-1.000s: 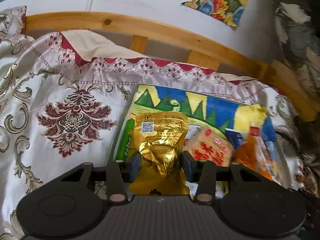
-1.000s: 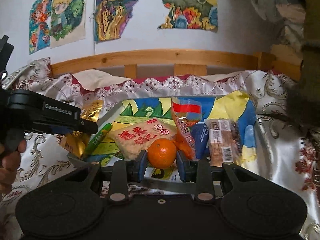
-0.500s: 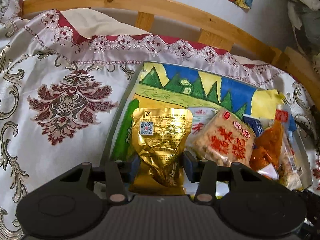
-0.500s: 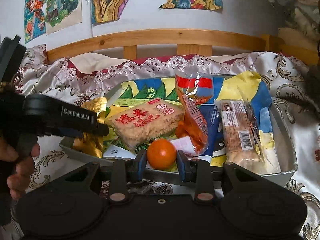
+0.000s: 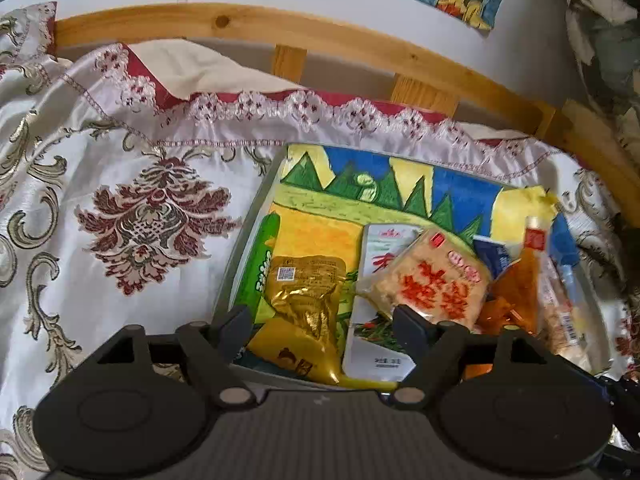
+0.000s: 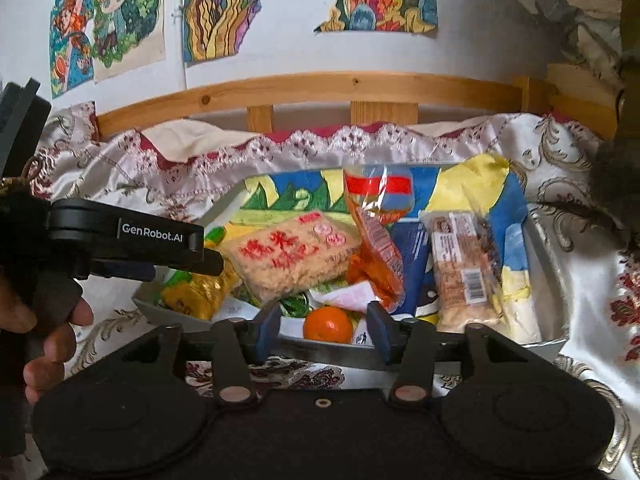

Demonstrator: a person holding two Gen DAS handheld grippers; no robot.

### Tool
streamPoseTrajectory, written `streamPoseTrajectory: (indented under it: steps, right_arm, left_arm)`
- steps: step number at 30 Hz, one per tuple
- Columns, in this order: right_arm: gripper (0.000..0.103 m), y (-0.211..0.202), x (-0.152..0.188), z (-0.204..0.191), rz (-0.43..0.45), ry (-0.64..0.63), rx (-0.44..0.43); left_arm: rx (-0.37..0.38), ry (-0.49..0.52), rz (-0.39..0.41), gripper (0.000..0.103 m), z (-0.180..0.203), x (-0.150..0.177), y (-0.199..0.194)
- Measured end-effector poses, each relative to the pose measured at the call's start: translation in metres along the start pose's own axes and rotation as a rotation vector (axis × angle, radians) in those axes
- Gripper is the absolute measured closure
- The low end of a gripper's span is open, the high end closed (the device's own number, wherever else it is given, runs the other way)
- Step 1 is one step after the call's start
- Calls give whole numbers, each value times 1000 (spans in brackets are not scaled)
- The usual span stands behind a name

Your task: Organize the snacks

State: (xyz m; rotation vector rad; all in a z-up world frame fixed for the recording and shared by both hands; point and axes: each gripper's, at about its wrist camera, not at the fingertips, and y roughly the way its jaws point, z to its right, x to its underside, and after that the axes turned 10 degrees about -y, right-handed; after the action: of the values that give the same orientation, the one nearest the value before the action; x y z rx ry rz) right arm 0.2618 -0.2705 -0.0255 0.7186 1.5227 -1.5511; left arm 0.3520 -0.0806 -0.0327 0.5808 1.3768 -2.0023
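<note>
Crinkled gold foil pouch (image 5: 306, 300) lies in grey tray (image 5: 244, 248), between opening left gripper (image 5: 322, 320) jaws, untouched; round glossy orange (image 6: 328, 324) (tray's near edge) between opening right gripper (image 6: 323, 330) jaws, pads clear.

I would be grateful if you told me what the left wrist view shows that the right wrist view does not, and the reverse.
Only the left wrist view shows the left tongs head-on, opening around the gold foil packet without pressing it, and the whole large maroon motif on the cloth.

Only the right wrist view shows the orange between the opening right tongs, untouched, the hand gripping the left tool, and the cartoon drawing.

Both show the tray, the rice cracker pack and the wooden rail.
</note>
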Motion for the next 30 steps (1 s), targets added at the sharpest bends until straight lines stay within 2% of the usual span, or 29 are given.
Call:
streamPoseTrajectory:
  steps: [6, 7, 12, 17, 22, 30]
  right_arm:
    - [32, -30, -15, 3, 54, 8, 3]
    - [31, -36, -17, 4, 64, 9, 6]
    - [10, -74, -23, 8, 121, 15, 19]
    - [6, -114, -16, 9, 166, 15, 33]
    - [1, -157, -12, 6, 258, 32, 60]
    - [1, -212, 4, -6, 345, 28, 96]
  left_arm:
    - [21, 7, 48, 5, 7, -5, -34]
    - [25, 8, 63, 4, 8, -6, -42]
    - [30, 19, 103, 1, 8, -1, -82]
    - [24, 19, 179, 1, 3, 14, -127]
    - [21, 19, 271, 1, 1, 34, -169]
    - [21, 8, 325, 1, -5, 68, -220]
